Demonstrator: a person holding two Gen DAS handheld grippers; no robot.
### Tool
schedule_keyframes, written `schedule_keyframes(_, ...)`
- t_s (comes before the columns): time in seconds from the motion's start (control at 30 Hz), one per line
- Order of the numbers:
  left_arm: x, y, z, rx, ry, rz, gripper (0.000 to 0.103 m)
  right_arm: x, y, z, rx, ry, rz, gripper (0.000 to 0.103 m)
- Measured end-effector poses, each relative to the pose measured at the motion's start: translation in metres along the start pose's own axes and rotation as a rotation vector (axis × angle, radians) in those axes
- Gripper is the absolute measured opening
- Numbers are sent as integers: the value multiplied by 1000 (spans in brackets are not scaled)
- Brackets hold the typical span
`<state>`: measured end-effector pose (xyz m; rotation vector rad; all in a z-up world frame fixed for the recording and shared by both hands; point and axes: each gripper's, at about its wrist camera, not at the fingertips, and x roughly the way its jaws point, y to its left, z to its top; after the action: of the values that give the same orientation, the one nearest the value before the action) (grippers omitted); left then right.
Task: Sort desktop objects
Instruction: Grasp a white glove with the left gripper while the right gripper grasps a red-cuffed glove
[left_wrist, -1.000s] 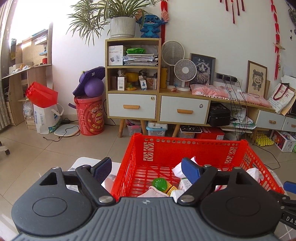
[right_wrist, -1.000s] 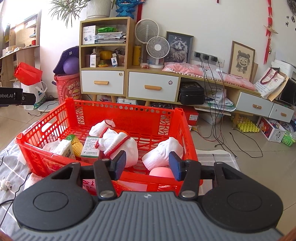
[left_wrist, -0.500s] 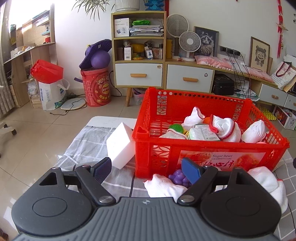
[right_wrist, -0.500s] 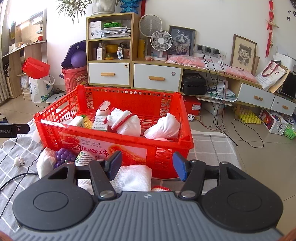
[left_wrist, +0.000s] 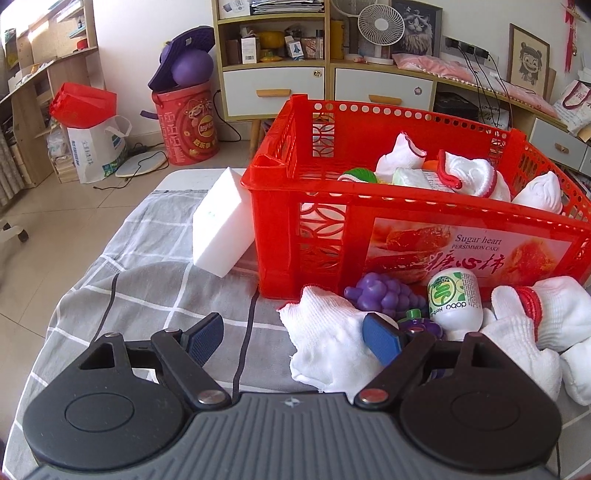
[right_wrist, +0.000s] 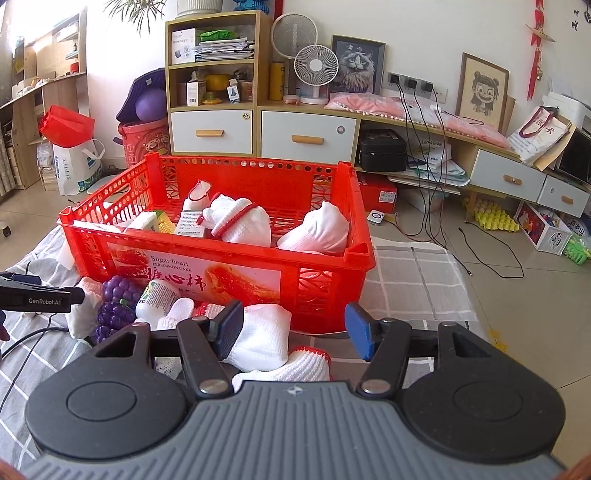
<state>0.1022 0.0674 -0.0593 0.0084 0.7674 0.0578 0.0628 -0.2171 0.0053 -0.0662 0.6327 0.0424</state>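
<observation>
Red perforated plastic crate (left_wrist: 424, 236) with a "Sugar heart persimmon cake" label stands on the tabletop (left_wrist: 155, 280), which is covered by a grey cloth with a white grid. In the left wrist view the crate fills 12 to 2 o'clock; in the right wrist view (right_wrist: 221, 266) it sits at 11 to 12 o'clock.

Inside the crate: several balled white socks with red cuffs (left_wrist: 467, 175), a green round toy (left_wrist: 360, 175), a small printed carton (right_wrist: 190, 223), a yellow corn-like toy (right_wrist: 164, 221).

Outside, along the crate's near wall:
- white rectangular foam block (left_wrist: 221, 229), leaning against the crate's left end, at 11 o'clock in the left view
- loose white sock (left_wrist: 328, 339), just ahead of the left tongs' right finger
- purple plastic grape bunch (left_wrist: 380, 295), touching the crate wall; a second, darker grape bunch (right_wrist: 112, 317) lies just in front of it
- white bottle with a green label (left_wrist: 456, 299), lying on its side beside the grapes
- white knitted gloves with red cuffs (left_wrist: 532, 321), at 3 o'clock in the left view, next to the bottle

Left tongs (left_wrist: 293, 338): jaws spread wide, nothing between them, hovering low over the cloth.

Right tongs (right_wrist: 293, 330): jaws likewise apart and empty; a white sock (right_wrist: 258, 343) lies beneath the left finger, a red-cuffed glove (right_wrist: 295, 365) below the gap. The left tongs show at 9 o'clock in this view.
</observation>
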Motion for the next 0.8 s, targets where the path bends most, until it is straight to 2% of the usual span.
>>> schedule_keyframes(0.17, 4, 4, 1, -35, -2, -10, 88, 1, -2, 0, -1, 3, 0, 60)
schedule_keyframes(0.5, 15, 6, -12, -105, 72, -113, 88, 11, 1, -5, -30, 46, 1, 60)
schedule_keyframes(0.53, 15, 4, -12, -88, 68, -118, 82, 12, 1, -6, -32, 49, 1, 60)
schedule_keyframes(0.6, 14, 1, -9, -66, 70, -166, 52, 13, 1, -7, -34, 53, 1, 60)
schedule_keyframes(0.7, 9, 0, -4, -65, 70, -188, 41, 15, 1, -10, -38, 61, 3, 60)
schedule_keyframes(0.8, 6, 3, -2, -70, 86, -192, 40, 21, 0, -15, -59, 83, 21, 60)
